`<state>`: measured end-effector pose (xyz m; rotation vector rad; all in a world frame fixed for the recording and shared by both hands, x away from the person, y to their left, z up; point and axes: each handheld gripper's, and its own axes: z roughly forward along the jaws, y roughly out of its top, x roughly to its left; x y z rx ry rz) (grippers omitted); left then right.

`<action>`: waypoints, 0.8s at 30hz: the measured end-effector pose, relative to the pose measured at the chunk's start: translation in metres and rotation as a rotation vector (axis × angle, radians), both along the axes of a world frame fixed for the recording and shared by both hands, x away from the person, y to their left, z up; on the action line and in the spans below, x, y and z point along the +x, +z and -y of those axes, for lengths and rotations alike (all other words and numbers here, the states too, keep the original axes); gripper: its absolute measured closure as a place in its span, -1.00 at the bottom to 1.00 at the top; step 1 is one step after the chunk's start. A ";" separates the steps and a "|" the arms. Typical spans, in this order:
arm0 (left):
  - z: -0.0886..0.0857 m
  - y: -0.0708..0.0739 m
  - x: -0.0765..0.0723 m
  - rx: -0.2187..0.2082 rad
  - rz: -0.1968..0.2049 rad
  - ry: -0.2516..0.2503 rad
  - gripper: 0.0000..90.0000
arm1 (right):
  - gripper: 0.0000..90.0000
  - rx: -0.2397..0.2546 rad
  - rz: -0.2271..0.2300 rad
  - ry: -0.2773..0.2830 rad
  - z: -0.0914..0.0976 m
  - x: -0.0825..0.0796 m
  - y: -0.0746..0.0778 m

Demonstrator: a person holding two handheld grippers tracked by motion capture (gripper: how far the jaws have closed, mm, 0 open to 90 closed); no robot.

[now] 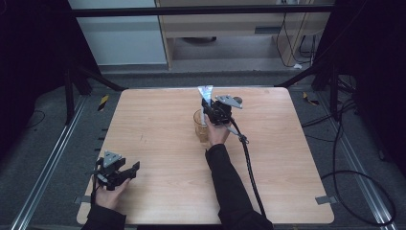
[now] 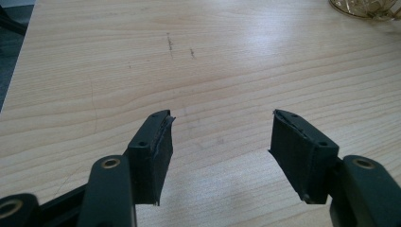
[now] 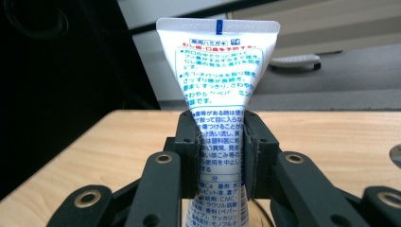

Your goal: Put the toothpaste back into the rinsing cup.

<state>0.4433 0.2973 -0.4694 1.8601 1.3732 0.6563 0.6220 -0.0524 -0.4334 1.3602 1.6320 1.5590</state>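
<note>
Just beside the gripped tube (image 1: 206,94) stands a glass (image 1: 200,125)

Light wooden table (image 1: 158,124) with faint scratches, grey carpeted floor (image 1: 43,139), pale cabinet (image 1: 225,24) behind

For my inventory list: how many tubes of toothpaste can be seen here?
1. The toothpaste tube is held upright in the right tool, above the glass cup near the middle of the table.

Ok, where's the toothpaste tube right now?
The toothpaste tube is clamped upright in the right gripper, crimped end up, right above the amber glass cup near the table's middle in the high view.
</note>
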 end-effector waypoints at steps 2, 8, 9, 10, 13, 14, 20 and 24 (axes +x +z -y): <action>0.000 0.000 0.000 0.001 0.000 -0.001 -0.14 | 0.58 -0.010 -0.005 0.014 0.001 -0.002 -0.002; 0.000 0.000 0.000 0.005 -0.003 -0.002 -0.14 | 0.56 -0.025 -0.023 0.029 0.002 -0.008 -0.004; 0.001 0.000 0.000 0.005 -0.001 -0.001 -0.14 | 0.55 -0.032 -0.032 0.036 0.002 -0.010 -0.005; 0.001 0.000 0.000 0.003 0.000 -0.002 -0.14 | 0.55 -0.043 -0.032 0.043 0.003 -0.012 -0.005; 0.000 0.000 -0.001 0.006 -0.001 -0.002 -0.14 | 0.52 -0.104 -0.047 0.067 0.001 -0.016 -0.005; 0.001 0.000 -0.001 0.006 -0.001 -0.001 -0.14 | 0.51 -0.115 -0.050 0.072 0.001 -0.017 -0.004; 0.002 0.000 -0.001 0.011 -0.002 -0.005 -0.14 | 0.38 -0.158 -0.107 0.108 0.002 -0.021 -0.004; 0.001 0.000 -0.001 0.011 -0.003 -0.003 -0.14 | 0.29 -0.205 -0.129 0.130 0.002 -0.024 -0.003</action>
